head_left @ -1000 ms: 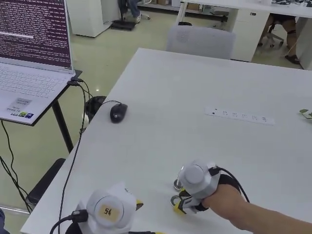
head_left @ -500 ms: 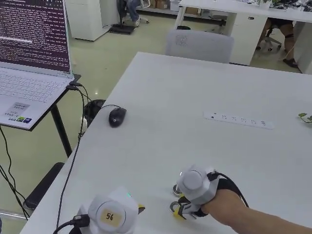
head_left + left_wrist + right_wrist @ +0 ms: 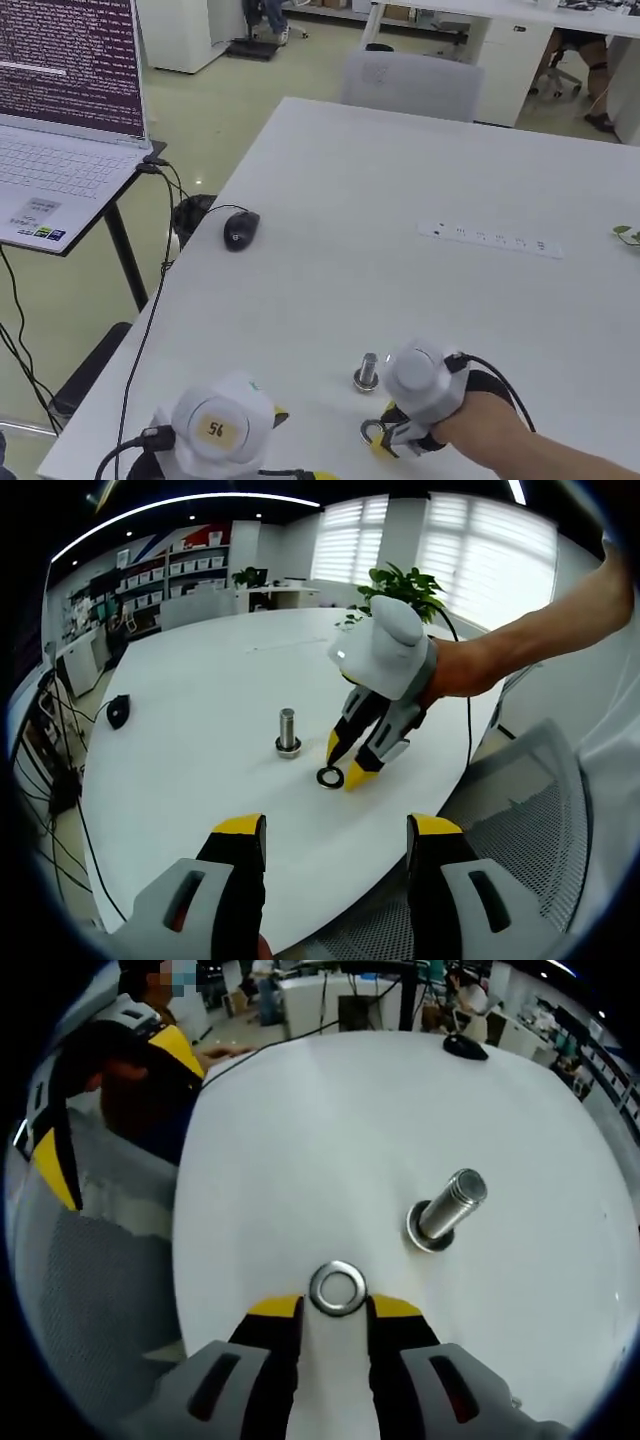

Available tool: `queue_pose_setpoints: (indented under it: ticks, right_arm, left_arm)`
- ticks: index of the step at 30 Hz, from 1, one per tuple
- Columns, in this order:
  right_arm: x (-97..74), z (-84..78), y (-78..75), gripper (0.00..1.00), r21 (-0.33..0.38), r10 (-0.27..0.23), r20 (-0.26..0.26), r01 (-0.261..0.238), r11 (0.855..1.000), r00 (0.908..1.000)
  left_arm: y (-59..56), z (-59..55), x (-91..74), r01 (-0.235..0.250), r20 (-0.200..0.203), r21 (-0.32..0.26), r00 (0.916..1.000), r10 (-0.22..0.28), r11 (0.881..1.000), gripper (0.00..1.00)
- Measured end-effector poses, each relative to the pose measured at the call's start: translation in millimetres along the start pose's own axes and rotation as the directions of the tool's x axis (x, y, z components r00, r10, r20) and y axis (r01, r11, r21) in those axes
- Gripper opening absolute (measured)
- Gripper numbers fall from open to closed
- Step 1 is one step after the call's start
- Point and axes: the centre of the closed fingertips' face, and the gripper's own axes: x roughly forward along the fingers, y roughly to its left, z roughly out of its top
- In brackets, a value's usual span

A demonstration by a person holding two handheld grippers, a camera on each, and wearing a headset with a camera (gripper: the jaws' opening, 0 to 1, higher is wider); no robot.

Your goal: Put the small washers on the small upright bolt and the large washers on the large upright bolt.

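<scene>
Seating washer [image 3: 337, 1289] on upright bolt [image 3: 450, 1208] judged step in hand. Recommended: washer to be lifted level, hole centred over bolt top, lowered straight, released only once shank is through; tilt likely to snag on bolt top. Washer size to be matched to bolt; match not determinable.

Right gripper [image 3: 335, 1312]: jaws narrowed, washer rim pinched at yellow tips, washer low over table [image 3: 400, 200], near bolt; contact with table not determinable.

Left gripper [image 3: 337, 830]: jaws wide, nothing held, near table edge.
</scene>
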Motion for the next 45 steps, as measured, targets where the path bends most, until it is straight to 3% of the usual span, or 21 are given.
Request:
queue_pose_setpoints:
  ticks: [7,11,12,14,15,16,17,20,21,25,28,36,45]
  right_arm:
    - [-3.8,-8.4,10.3,0.26,-0.040,0.060,-0.017,-0.061,0.997,0.9981]
    - [-1.2,0.2,3.6,0.29,-0.179,0.052,-0.008,-0.053,0.982,0.9986]
    - [0.1,1.0,4.5,0.31,-0.216,0.060,-0.019,-0.063,0.974,0.9980]
    - [3.4,-1.5,5.6,0.31,-0.322,0.071,-0.077,-0.092,0.942,0.9945]
    - [3.7,2.4,4.0,0.30,-0.365,0.071,-0.071,-0.092,0.926,0.9949]
    - [4.0,2.6,4.8,0.31,-0.342,0.079,-0.080,-0.102,0.934,0.9936]
    - [4.4,3.6,3.7,0.32,-0.352,0.084,-0.086,-0.110,0.929,0.9927]
    - [5.4,7.0,3.6,0.33,-0.414,0.107,-0.105,-0.141,0.899,0.9887]
    - [5.4,6.9,3.4,0.34,-0.448,0.112,-0.119,-0.154,0.881,0.9866]
    - [6.2,7.3,7.0,0.32,-0.507,0.138,-0.127,-0.184,0.842,0.9823]
    - [5.5,6.3,6.4,0.25,-0.510,0.144,-0.119,-0.185,0.840,0.9824]
    - [4.5,5.3,6.7,0.23,-0.483,0.135,-0.107,-0.170,0.859,0.9851]
    - [-3.6,-3.0,4.8,0.23,-0.388,0.119,-0.049,-0.129,0.913,0.9917]
  left_arm:
    - [-0.6,-3.1,0.6,0.000,-0.004,-0.006,1.0000,0.000,1.000,0.56]
    - [-3.7,-1.1,1.7,0.006,-0.003,0.001,1.0000,-0.006,1.000,0.56]
    - [-3.9,-0.6,1.8,0.007,-0.002,0.001,1.0000,-0.007,1.000,0.56]
    - [-4.2,-0.2,2.0,0.009,-0.004,0.004,1.0000,-0.009,1.000,0.56]
    - [-4.1,-0.2,1.8,0.009,-0.004,0.005,0.9999,-0.009,1.000,0.56]
    - [-3.9,0.0,1.5,0.008,-0.004,0.006,1.0000,-0.008,1.000,0.56]
    - [-3.3,0.0,0.9,0.007,-0.004,0.006,1.0000,-0.007,1.000,0.56]
    - [-1.9,-0.4,0.1,0.003,-0.004,0.002,1.0000,-0.003,1.000,0.56]
    - [-1.5,-0.3,-0.5,0.001,-0.004,0.003,1.0000,-0.001,1.000,0.56]
    - [-0.7,-0.8,-1.5,-0.004,-0.002,-0.003,1.0000,0.004,1.000,0.56]
    - [-0.9,-0.9,-1.3,-0.004,-0.001,-0.005,1.0000,0.004,1.000,0.56]
    - [-3.0,0.9,1.0,0.003,-0.002,0.002,1.0000,-0.003,1.000,0.56]
    - [1.7,0.2,-1.6,-0.004,-0.003,0.000,1.0000,0.004,1.000,0.56]
